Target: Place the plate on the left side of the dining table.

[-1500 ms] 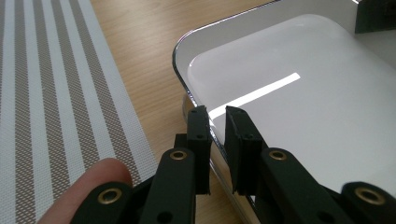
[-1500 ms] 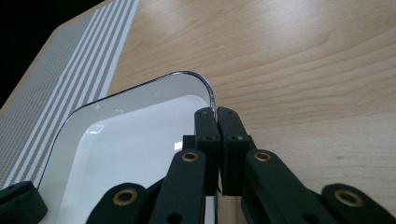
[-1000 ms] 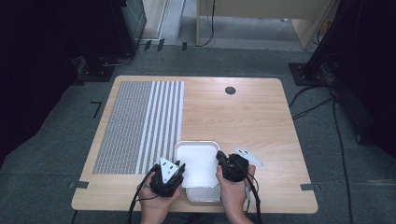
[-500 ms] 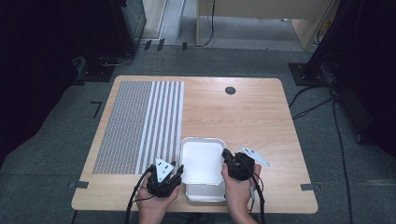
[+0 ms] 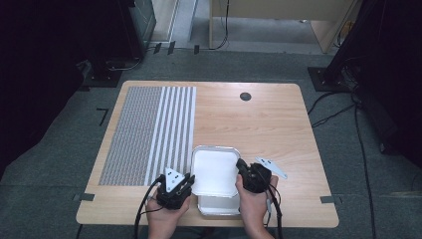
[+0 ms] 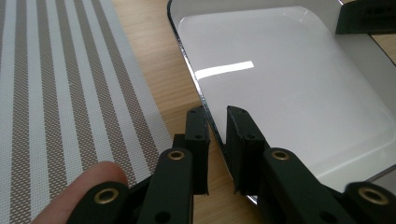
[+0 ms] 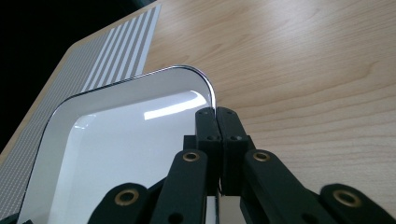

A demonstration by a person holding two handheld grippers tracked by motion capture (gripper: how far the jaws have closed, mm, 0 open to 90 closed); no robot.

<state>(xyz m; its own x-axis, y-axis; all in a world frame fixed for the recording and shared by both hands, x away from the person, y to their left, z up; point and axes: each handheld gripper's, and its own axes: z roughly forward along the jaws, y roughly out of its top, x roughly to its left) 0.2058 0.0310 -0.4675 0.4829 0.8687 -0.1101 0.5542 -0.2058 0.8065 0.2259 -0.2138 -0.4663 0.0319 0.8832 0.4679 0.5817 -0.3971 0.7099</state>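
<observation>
A white shallow tray [image 5: 215,172] with a shiny rim lies at the table's front centre; a second white piece [image 5: 219,205] shows under its near end. My left gripper [image 5: 190,180] is at the tray's left side. In the left gripper view the rim [image 6: 187,60] runs between my left gripper [image 6: 217,121] jaws, which have just been closing, and a small gap still shows. My right gripper [image 5: 240,167] is shut on the tray's right rim; in the right gripper view its jaws [image 7: 216,112] meet at the rim near the tray's [image 7: 116,154] far corner.
A grey-and-white striped placemat [image 5: 149,134] covers the table's left part, close to the tray's left edge. A round black cable hole [image 5: 245,96] sits at the far middle. Bare wood [image 5: 278,129] lies to the right and beyond. The table's front edge is just behind both hands.
The tray and my right gripper sit slightly further right than a second ago. Both hands otherwise hold their places.
</observation>
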